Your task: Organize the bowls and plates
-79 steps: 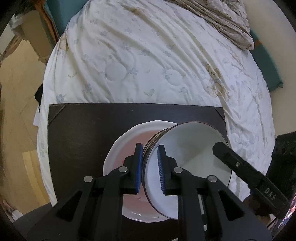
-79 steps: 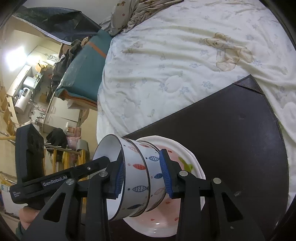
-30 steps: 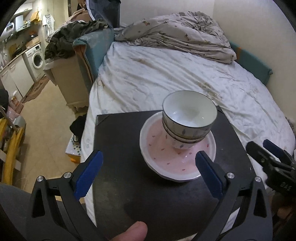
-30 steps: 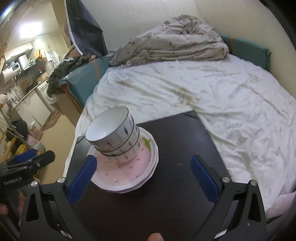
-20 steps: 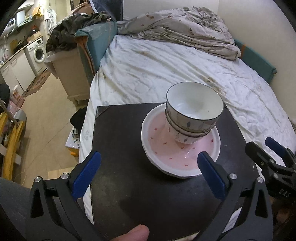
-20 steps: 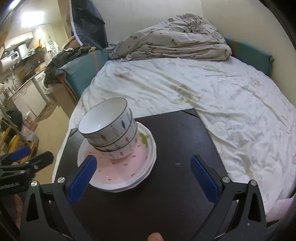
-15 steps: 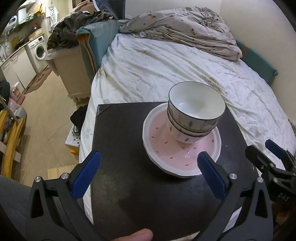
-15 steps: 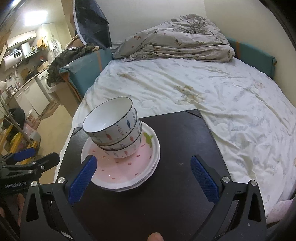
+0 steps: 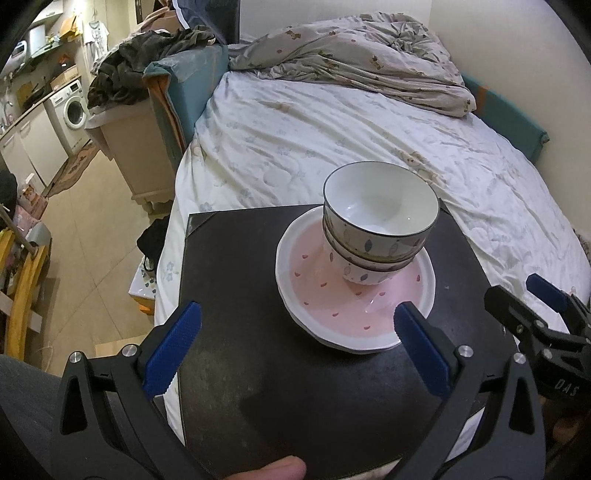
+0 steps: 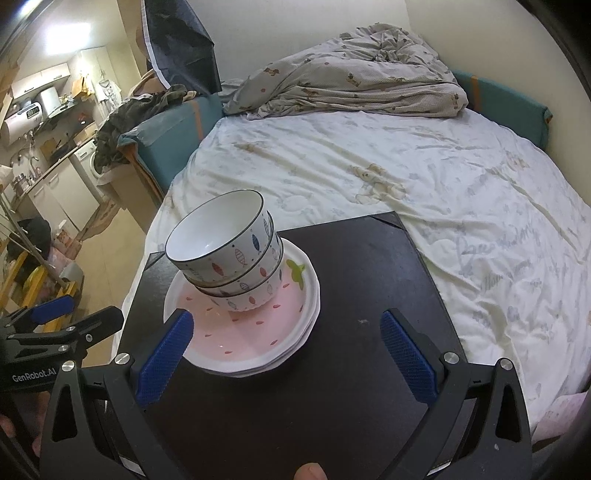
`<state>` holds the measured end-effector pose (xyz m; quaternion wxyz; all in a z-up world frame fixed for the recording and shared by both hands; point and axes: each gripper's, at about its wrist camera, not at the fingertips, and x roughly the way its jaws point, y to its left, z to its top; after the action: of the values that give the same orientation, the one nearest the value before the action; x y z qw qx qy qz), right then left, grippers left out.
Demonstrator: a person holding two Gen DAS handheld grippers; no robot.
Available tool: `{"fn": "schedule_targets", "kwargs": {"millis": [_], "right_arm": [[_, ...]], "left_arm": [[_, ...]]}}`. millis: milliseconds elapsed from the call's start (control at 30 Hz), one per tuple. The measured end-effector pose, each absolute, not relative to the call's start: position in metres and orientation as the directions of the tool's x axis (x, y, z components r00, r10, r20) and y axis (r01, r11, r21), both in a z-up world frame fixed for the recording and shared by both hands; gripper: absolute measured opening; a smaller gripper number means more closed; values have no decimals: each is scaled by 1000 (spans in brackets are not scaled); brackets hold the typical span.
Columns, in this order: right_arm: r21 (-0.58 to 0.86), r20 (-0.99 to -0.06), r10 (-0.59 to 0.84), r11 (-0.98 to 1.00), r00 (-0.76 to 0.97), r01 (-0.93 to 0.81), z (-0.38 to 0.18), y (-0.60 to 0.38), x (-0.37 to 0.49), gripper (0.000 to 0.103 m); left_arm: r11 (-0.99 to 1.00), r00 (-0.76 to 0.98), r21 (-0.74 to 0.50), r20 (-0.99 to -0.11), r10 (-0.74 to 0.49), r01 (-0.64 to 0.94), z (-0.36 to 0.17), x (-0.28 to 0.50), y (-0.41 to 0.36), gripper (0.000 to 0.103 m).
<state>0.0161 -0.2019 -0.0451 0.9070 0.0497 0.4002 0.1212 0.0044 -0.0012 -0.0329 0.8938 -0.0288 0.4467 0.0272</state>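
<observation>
We take the bed (image 9: 369, 147) as landmark. Its printed white sheet covers the mattress; a crumpled duvet (image 9: 351, 62) lies at its far end, against a plain cream wall (image 10: 295, 33). We note teal padding (image 10: 502, 99) along the bed's right edge. Left of the bed stands a teal padded piece (image 9: 184, 85) with dark clothes (image 9: 140, 66) heaped on it. Further left we see a tan tiled floor (image 9: 92, 229), a washing machine (image 9: 74, 109) and pale cabinets (image 10: 48, 199). A bright light (image 10: 62, 31) glows above the cabinets.
</observation>
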Motion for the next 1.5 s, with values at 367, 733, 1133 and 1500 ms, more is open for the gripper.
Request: {"fn": "schedule_targets", "kwargs": {"millis": [367,733,1133,1500], "right_arm": [[199,-718,256,967,647,-161,-45,-205,14,103],[184,-724,242,970,646,-157,-47,-205,16,103],[185,-718,244,970,651,-160,-45,-204,15,103],[193,-715,248,969,654,-156,-42,-204,16,103]], "left_arm": [[996,593,-34,-805,20,-79,-33,3,1,103],[996,588,-36,-808,21,-84,-35,4,2,103],[995,585,-33,-810,25,-89,-36,5,3,103],[995,584,-36,-811,27,-95,-36,6,4,103]]}}
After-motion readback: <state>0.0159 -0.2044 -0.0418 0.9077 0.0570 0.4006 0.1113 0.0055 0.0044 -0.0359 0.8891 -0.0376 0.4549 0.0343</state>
